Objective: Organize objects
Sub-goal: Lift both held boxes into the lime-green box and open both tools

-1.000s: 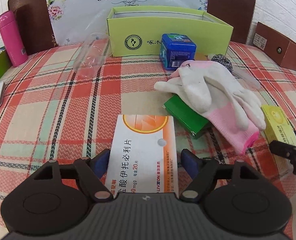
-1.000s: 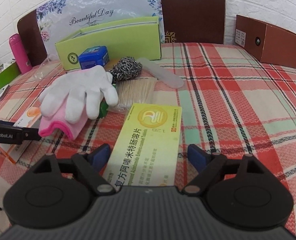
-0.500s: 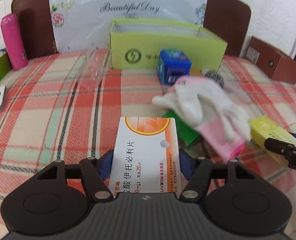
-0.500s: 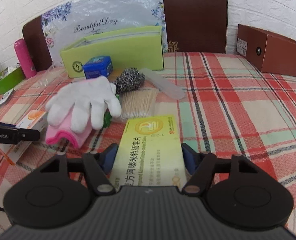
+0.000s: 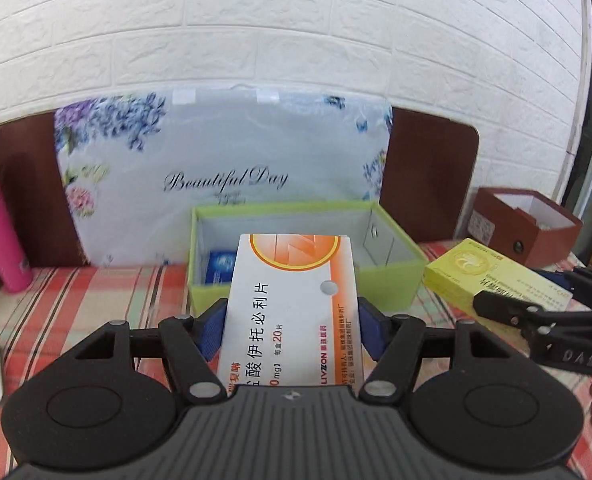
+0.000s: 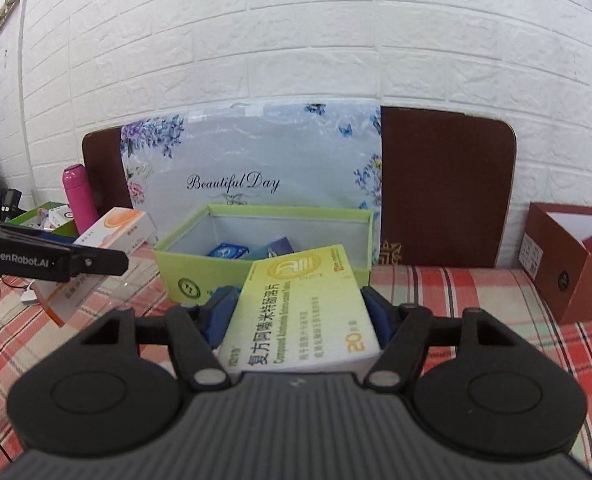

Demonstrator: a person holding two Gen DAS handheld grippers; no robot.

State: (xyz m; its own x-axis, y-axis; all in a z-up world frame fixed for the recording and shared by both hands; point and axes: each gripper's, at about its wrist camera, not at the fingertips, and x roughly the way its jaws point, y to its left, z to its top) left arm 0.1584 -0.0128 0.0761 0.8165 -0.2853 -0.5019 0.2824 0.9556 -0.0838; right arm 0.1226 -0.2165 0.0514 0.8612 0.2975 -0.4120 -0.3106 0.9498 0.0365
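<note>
My left gripper (image 5: 292, 322) is shut on a white and orange medicine box (image 5: 296, 300), held in the air in front of the open light-green box (image 5: 391, 276). My right gripper (image 6: 299, 312) is shut on a yellow medicine box (image 6: 303, 312), also lifted, just before the green box (image 6: 200, 276). Blue packets (image 6: 230, 251) lie inside the green box. The yellow box (image 5: 491, 276) and the right gripper show at the right of the left wrist view. The orange box (image 6: 108, 248) and the left gripper show at the left of the right wrist view.
A plaid cloth (image 6: 475, 292) covers the table. A floral "Beautiful Day" bag (image 5: 224, 176) leans on brown chair backs behind the green box. A pink bottle (image 5: 0, 232) stands at the far left. A brown open box (image 6: 567, 264) sits at the right.
Both grippers have lifted their medicine boxes off the table and carried them forward to the green box. The glove and other table items have dropped out of view.
</note>
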